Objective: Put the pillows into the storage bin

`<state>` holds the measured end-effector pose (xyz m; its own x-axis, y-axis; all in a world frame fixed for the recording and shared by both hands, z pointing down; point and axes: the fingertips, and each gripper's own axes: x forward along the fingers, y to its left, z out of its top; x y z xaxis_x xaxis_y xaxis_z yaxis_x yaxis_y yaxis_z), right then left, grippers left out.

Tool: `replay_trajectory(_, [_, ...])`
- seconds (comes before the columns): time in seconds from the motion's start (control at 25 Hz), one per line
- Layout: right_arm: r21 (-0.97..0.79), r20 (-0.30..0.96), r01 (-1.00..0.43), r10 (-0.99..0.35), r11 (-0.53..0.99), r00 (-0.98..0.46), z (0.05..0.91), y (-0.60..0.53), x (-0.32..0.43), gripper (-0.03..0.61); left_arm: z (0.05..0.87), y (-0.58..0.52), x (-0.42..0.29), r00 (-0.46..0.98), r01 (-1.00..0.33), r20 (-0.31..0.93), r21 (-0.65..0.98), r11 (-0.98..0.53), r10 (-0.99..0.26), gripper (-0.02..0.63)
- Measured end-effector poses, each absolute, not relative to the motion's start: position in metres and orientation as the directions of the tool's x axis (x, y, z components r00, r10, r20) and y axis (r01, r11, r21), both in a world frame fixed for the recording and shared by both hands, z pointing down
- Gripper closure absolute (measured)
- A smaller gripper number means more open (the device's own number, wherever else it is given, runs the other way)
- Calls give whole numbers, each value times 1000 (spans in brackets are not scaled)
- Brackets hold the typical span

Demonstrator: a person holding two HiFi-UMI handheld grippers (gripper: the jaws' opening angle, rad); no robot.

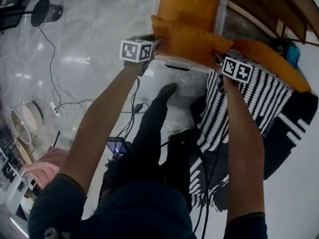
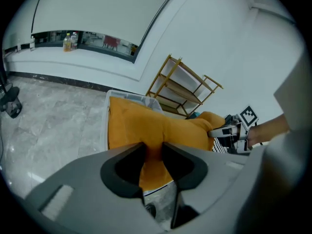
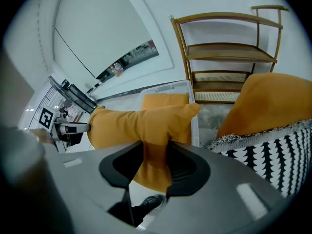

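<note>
Your left gripper: jaws part-way closed, pinching one end of the orange pillow, fabric bunched between the pads. Your right gripper: same, jaws narrowed and clamped on the opposite end.

You hold the pillow stretched between both grippers, over the near rim of the storage bin, not fully inside it.

A second orange pillow lies in the bin. A third rests on the black-and-white throw to your right.
</note>
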<state>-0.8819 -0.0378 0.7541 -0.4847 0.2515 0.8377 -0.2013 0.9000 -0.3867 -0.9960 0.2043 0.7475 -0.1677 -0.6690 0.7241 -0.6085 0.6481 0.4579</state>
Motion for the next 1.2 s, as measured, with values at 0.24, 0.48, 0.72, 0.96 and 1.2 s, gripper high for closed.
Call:
replay_trajectory(0.24, [-343,884,-232,229,910,-408,780,-38,-874,414,782,211,-984,-105,-580,769,468,667,-631,473])
replay_trajectory(0.48, [-263,946,-278,189,924,-264,788,-38,-841,367,789,222,-966,-44,-613,813,437,658,-580,417])
replay_trajectory(0.72, [-285,919,-299,171,911,-354,739,-36,-839,367,733,210,-968,-100,-667,767,422,614,-634,457])
replay_trajectory(0.96, [-390,799,-290,165,874,-578,630,-31,-851,390,621,179,-972,-180,-747,650,398,533,-738,495])
replay_trajectory(1.2, [-493,618,-180,197,851,-761,494,-19,-836,565,494,162,-951,-234,-812,523,359,461,-820,535])
